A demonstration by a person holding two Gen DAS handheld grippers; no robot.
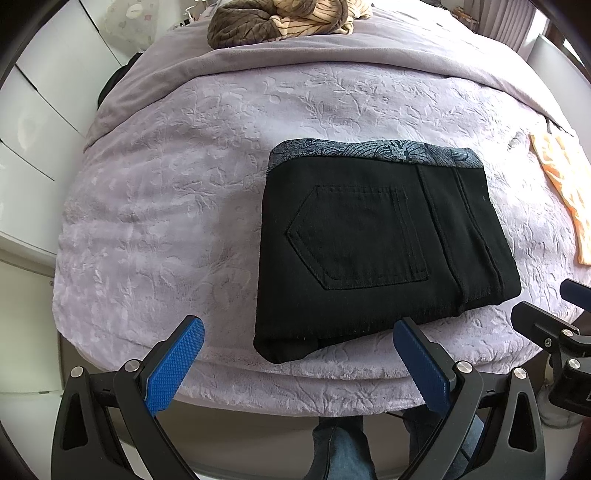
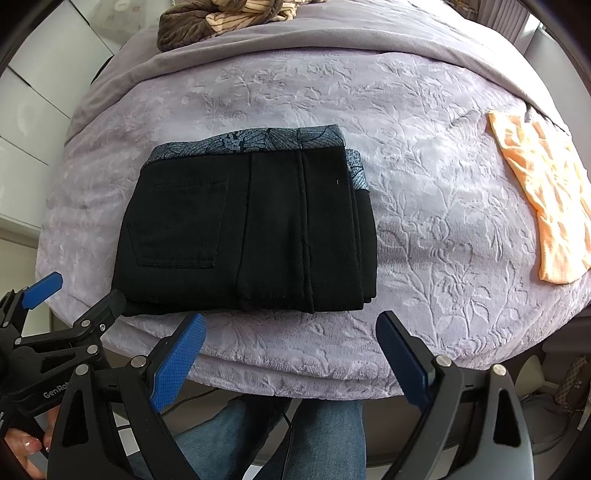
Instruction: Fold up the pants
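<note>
Two grippers are hovering just off the bed's near edge w/ nothing between their fingers: left gripper (image 1: 299,343) is standing wide apart, right gripper (image 2: 290,338) likewise. Black pants (image 2: 251,229) are lying folded into a compact rectangle on the lilac bedspread (image 2: 424,155), close to the near edge, back pocket up & patterned waistband toward the far side. An orange cloth (image 2: 546,192) is lying well apart, by the bed's right edge. A brown blanket (image 1: 280,18) is sitting bunched at the far end.
</note>
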